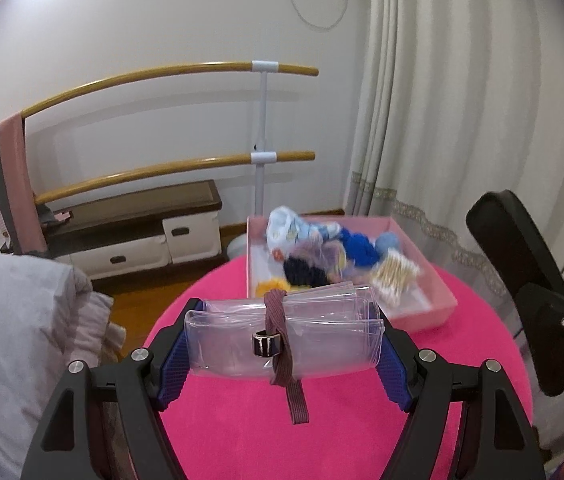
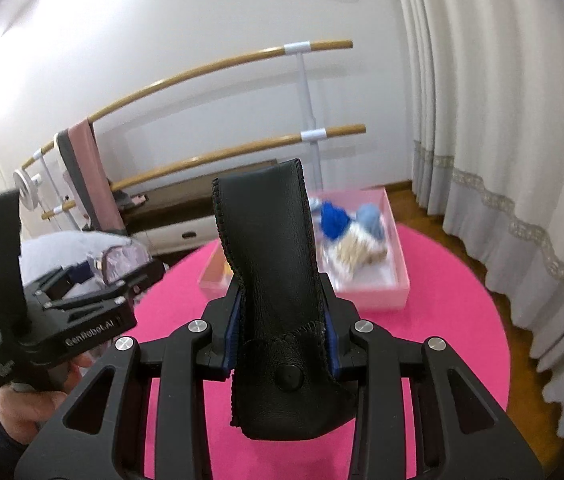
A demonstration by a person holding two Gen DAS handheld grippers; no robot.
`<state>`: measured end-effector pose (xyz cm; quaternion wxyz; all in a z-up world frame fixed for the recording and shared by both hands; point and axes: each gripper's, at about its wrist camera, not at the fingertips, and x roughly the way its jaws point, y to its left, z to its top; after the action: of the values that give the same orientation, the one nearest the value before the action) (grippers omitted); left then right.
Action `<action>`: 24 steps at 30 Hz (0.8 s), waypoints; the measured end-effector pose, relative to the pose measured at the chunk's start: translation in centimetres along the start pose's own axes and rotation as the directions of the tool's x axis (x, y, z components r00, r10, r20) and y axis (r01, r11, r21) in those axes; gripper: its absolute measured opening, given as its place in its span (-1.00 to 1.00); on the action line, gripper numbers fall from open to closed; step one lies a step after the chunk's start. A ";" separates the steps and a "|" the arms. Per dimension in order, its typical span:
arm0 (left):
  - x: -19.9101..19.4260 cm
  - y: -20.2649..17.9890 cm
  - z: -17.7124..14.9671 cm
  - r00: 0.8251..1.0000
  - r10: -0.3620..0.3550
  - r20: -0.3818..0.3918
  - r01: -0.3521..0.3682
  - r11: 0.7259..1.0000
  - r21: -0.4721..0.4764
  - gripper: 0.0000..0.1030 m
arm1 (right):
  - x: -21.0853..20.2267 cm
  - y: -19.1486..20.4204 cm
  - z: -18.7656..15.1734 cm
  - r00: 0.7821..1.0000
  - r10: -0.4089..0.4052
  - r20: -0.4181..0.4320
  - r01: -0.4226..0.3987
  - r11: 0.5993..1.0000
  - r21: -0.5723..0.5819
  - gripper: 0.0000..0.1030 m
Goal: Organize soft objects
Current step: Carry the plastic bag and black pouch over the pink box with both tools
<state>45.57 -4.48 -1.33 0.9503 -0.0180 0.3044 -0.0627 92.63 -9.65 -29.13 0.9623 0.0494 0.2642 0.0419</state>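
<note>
Right tongs clamp a black leather case, long axis upright, above the pink counter. Left tongs grip a strapped clear pouch bundle crosswise, near the pink box.

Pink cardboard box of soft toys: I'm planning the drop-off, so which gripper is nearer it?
Left, seemingly. The left gripper holds a clear pouch bundle by the box's front edge; the right gripper looks slightly farther.

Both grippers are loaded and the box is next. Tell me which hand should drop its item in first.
Probably the left. The left gripper holds the clear pouch right at the near edge of the pink box. The right gripper, holding the black leather case, sits farther back.
</note>
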 end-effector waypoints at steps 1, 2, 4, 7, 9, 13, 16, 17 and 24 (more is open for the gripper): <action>0.5 0.0 0.7 1.000 -0.006 0.003 0.006 1.000 -0.002 0.44 | 0.3 -0.2 0.7 1.000 0.002 0.003 -0.002 1.000 0.002 -0.40; 1.0 0.0 1.5 1.000 -0.011 0.007 0.011 1.000 -0.002 0.44 | 0.7 -0.4 1.5 1.000 0.000 0.004 0.000 1.000 0.002 -0.40; 1.9 -0.1 2.9 1.000 -0.010 0.021 0.010 1.000 0.002 0.44 | 1.7 -0.8 3.0 1.000 0.006 0.000 -0.006 1.000 0.003 -0.40; 3.9 -0.1 4.8 1.000 -0.015 0.019 0.015 1.000 0.002 0.44 | 3.7 -1.4 4.7 1.000 0.020 -0.021 -0.020 1.000 0.012 -0.40; 5.7 -0.2 6.2 1.000 -0.017 0.011 0.017 1.000 0.000 0.44 | 5.3 -1.9 5.7 0.999 0.030 -0.040 -0.030 0.999 0.024 -0.39; 9.5 -0.2 8.3 1.000 -0.020 -0.018 0.020 1.000 -0.008 0.44 | 8.7 -3.2 7.2 0.995 0.052 -0.082 -0.047 0.997 0.056 -0.38; 12.8 -0.2 9.5 0.998 -0.020 -0.051 0.019 1.000 -0.015 0.44 | 11.4 -4.7 7.6 0.991 0.059 -0.118 -0.048 0.994 0.094 -0.38; 13.8 -0.3 9.8 0.998 -0.021 -0.062 0.020 1.000 -0.016 0.44 | 12.2 -5.1 7.6 0.990 0.060 -0.130 -0.047 0.993 0.105 -0.38; 21.0 -0.9 11.6 0.989 -0.038 -0.146 0.035 0.999 -0.023 0.44 | 17.5 -7.9 6.5 0.976 0.065 -0.208 -0.030 0.985 0.171 -0.37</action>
<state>69.22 -8.11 -3.91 0.9238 -0.0287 0.3737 -0.0780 111.37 -16.10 -33.30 0.9196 0.1312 0.3671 0.0478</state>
